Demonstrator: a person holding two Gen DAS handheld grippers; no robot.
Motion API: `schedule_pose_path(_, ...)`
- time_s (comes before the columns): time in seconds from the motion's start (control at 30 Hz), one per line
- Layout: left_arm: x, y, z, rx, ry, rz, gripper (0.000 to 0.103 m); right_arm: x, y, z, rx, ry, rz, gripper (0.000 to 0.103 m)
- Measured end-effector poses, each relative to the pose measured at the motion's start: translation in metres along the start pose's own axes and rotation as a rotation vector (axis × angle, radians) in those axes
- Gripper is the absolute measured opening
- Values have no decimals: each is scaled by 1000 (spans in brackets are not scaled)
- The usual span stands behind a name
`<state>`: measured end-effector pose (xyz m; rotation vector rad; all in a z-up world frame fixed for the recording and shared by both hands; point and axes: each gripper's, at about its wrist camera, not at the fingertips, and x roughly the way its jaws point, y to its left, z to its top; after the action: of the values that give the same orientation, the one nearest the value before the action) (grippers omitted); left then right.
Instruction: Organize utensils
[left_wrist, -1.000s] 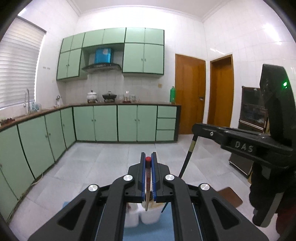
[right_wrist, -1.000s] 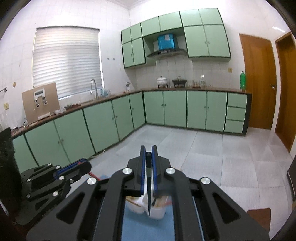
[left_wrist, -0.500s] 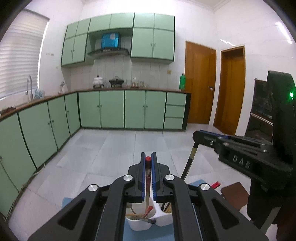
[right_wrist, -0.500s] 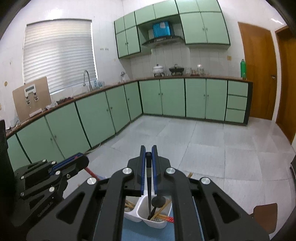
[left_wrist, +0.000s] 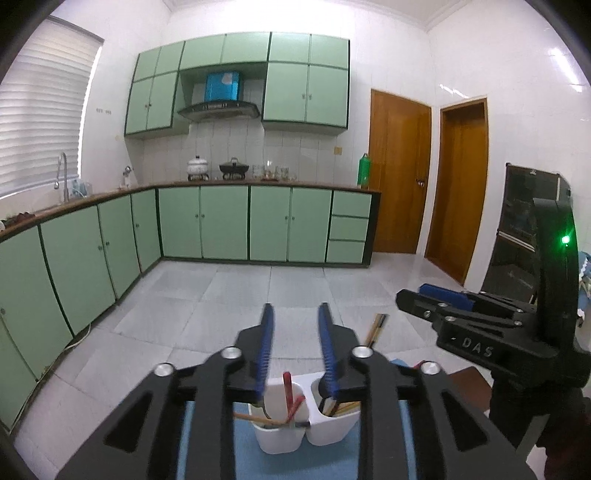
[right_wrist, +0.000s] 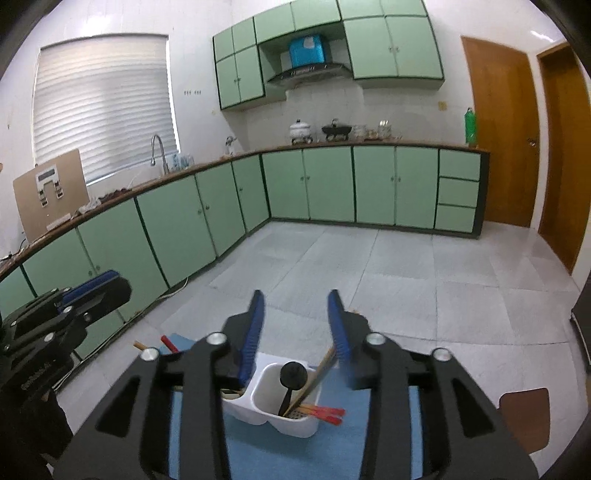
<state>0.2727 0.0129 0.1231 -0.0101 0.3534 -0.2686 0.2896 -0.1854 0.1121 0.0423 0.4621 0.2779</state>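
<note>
A white two-compartment utensil holder (left_wrist: 325, 432) (right_wrist: 291, 424) stands on a blue mat (right_wrist: 332, 454). Its left cup holds a red-tipped wooden utensil (left_wrist: 287, 384) and other sticks. Its right cup holds a black spoon (right_wrist: 291, 374), wooden chopsticks (right_wrist: 325, 365) and red-handled pieces (right_wrist: 327, 411). My left gripper (left_wrist: 295, 317) is open and empty just above the holder. My right gripper (right_wrist: 295, 299) is open and empty above the right cup. Each gripper also shows in the other's view, the right one (left_wrist: 443, 295) and the left one (right_wrist: 96, 284).
A brown wooden table surface (right_wrist: 524, 410) lies under the mat. Beyond is a tiled kitchen floor (left_wrist: 258, 295), green base cabinets (left_wrist: 221, 225) along the left and back walls, and two wooden doors (left_wrist: 399, 177) at the right.
Both grippers have opened and let go: the left released the red-tipped utensil into the left cup, the right released the black spoon into the right cup. Both views tilted down toward the holder.
</note>
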Motion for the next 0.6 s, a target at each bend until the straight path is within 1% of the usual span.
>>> schedule_pose_path(0.03, -6, -1, -1, 0, -7, 2, 36, -8, -1, -1, -3, -13, -7, 45)
schedule_pose_path(0.07, -14, -3, -3, 1, -18, 3, 38, -15, -2, -2, -5, -22, -12, 53)
schedule_pose_path(0.1, -22, -5, -5, 3, -25, 5, 43, -20, -4, -5, -9, -28, -20, 61)
schedule_pose_path(0.13, -26, -6, -6, 5, -27, 5, 48, -29, -4, -9, -17, -36, -34, 64)
schedule_pose_path(0.17, -33, -8, -10, 7, -30, 5, 50, -38, -4, -14, -24, -46, -45, 71)
schedule_pose_path(0.2, -40, -10, -15, 5, -32, 5, 56, -44, -5, -18, -26, -53, -50, 78)
schedule_pose_path(0.23, -44, -11, -19, 2, -34, 5, 60, -52, -6, -25, -26, -57, -56, 80)
schedule_pose_path(0.3, -56, -13, -31, -7, -31, 9, 66, -65, -7, -38, -24, -55, -67, 84)
schedule_pose_path(0.37, -64, -15, -42, -11, -21, 18, 69, -80, -10, -54, -14, -57, -71, 90)
schedule_pose_path(0.43, -72, -15, -55, -23, -3, 24, 75, -92, -10, -71, -6, -48, -71, 91)
schedule_pose_path(0.5, -79, -15, -67, -40, 14, 22, 76, -100, -8, -86, 0, -36, -60, 96)
schedule_pose_path(0.6, -91, -15, -88, -52, 40, 44, 80, -114, -3, -112, -1, -12, -60, 96)
